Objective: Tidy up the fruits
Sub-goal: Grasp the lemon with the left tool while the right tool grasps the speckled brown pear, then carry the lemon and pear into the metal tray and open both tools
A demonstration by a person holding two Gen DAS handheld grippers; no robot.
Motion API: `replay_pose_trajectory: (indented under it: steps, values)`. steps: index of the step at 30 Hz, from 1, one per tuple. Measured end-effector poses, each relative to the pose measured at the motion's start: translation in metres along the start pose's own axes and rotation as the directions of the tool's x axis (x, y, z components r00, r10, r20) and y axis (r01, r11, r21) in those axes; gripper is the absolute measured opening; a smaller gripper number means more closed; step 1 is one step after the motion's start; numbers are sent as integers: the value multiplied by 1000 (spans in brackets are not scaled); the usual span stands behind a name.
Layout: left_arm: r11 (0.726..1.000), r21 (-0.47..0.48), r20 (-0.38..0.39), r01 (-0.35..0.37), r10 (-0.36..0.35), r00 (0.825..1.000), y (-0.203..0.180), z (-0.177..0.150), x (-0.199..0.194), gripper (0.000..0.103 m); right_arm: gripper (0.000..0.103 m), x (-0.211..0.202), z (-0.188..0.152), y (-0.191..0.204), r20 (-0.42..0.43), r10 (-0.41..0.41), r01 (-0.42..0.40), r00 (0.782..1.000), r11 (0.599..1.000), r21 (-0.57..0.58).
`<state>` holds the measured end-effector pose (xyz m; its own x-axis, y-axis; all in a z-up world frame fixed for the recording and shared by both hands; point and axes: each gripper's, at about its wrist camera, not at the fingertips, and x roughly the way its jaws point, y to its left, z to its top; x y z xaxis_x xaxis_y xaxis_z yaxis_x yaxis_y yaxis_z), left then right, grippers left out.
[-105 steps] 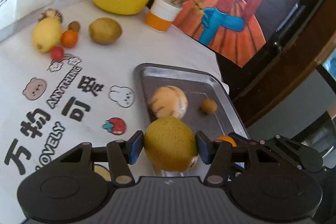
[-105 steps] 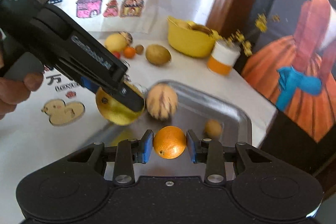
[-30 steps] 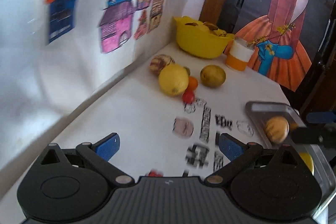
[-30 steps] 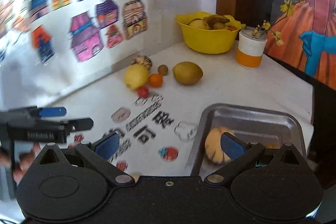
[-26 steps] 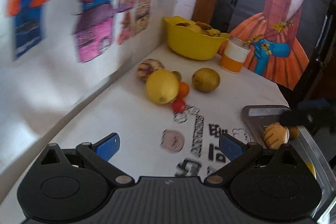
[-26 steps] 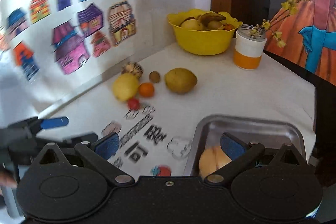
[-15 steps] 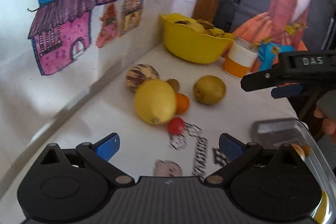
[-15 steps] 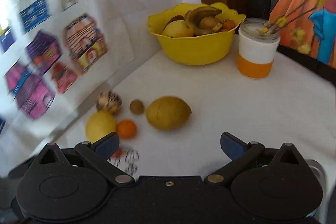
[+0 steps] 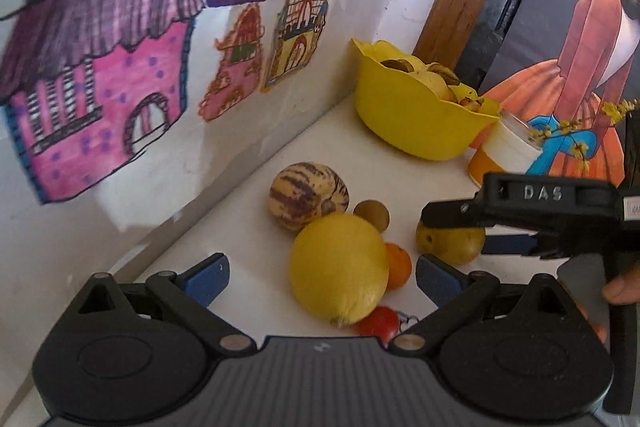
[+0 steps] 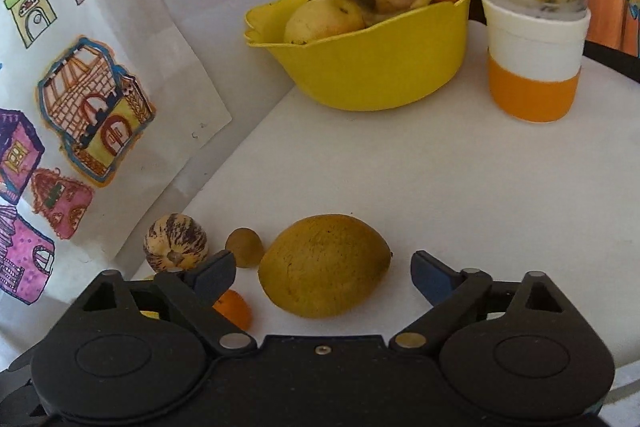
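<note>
Item: brown-yellow pear [image 10: 324, 265] on desk [image 10: 440, 187], beside kiwi [image 10: 244, 247] | we keep right hand-held gripper [image 10: 322, 273] spread around it, left hand-held gripper [image 9: 320, 277] spread, empty | firm, roundish, bruisable; we grip mid-body.

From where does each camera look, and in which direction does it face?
Left wrist: sits on the left hand-held gripper, faces the yellow lemon and wall; the right hand-held gripper and a fingertip show.
Right wrist: sits on the right hand-held gripper, faces the brownish lemon and yellow bowl.
Shared: striped fruit, bowl.
</note>
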<state>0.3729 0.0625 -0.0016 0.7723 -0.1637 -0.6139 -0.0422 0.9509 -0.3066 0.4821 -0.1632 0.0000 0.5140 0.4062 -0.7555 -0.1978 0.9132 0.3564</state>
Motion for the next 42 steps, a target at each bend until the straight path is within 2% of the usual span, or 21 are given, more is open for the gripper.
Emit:
replay_pose_trajectory:
  steps: [5, 10, 14, 17, 25, 30, 35, 42]
  values:
    - [999, -15, -2, 32, -32, 999, 1, 3, 10, 88, 84, 6, 2, -1, -3, 14, -14, 1000, 1000, -14]
    - [999, 32, 7, 38, -39, 999, -3, -1, 15, 77, 77, 6, 3, 1, 11, 13, -13, 1000, 999, -42]
    - [997, 21, 2, 72, -72, 997, -3, -2, 14, 65, 74, 4, 1, 2, 19, 3, -2, 1000, 998, -59]
    - [997, 3, 2, 71, -71, 997, 0, -1, 13, 60, 74, 2, 0, 1, 17, 5, -4, 1000, 999, -52]
    - [999, -15, -18, 47, -47, 999, -1, -2, 8, 59, 73, -12, -4, -4, -17, 20, -21, 1000, 1000, -17]
    - [996, -72, -25, 53, -55, 998, 2, -5, -5, 59, 73, -26, -10, -11, -31, 37, -36, 999, 999, 17]
    - [999, -39, -10, 35, -35, 999, -12, -8, -22, 59, 73, -48, -14, -19, -2, 61, -60, 998, 996, 58]
    - [997, -7, 6, 79, -79, 997, -47, -11, -55, 59, 73, -108, -30, -38, 81, 62, -69, 995, 994, 83]
